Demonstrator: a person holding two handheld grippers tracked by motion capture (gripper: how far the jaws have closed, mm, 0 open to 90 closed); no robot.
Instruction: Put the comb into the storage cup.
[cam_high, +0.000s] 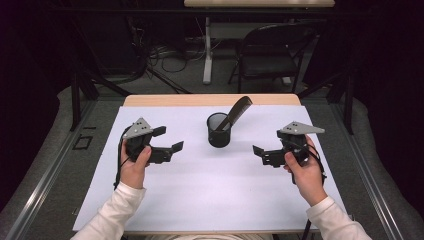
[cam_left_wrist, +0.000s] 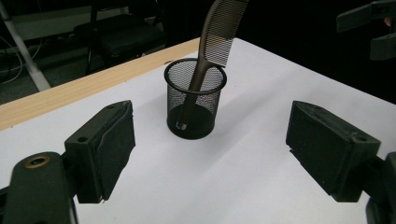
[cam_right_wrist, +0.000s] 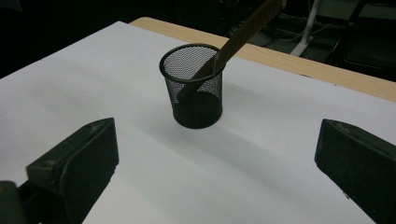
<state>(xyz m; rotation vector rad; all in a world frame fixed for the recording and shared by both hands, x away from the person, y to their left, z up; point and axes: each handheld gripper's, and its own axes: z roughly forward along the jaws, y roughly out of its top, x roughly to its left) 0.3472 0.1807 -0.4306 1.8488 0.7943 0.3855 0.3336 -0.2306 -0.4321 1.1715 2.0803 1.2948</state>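
Between both grippers, mid-table: cup (cam_high: 219, 130) with comb (cam_high: 235, 113) standing in it, neither touched.

Cup sits on the white sheet (cam_high: 210, 190), near centre of the high view. From the left gripper (cam_high: 169, 140) it lies at about 2 o'clock; from the right gripper (cam_high: 259, 150) at about 10 o'clock. Right looks slightly nearer, though the gap is close to even. Comb's long axis is tilted, handle end down in the cup, toothed end up and leaning toward 1 o'clock over the rim. Each hand holds its gripper low over the sheet, aimed inward at the cup. Jaws on both stand wide apart, nothing between them; the gripper views show the cup (cam_left_wrist: 195, 98) (cam_right_wrist: 192, 86) centred ahead of each pair. Judgement: comb's free upper end is the likely grasp point.
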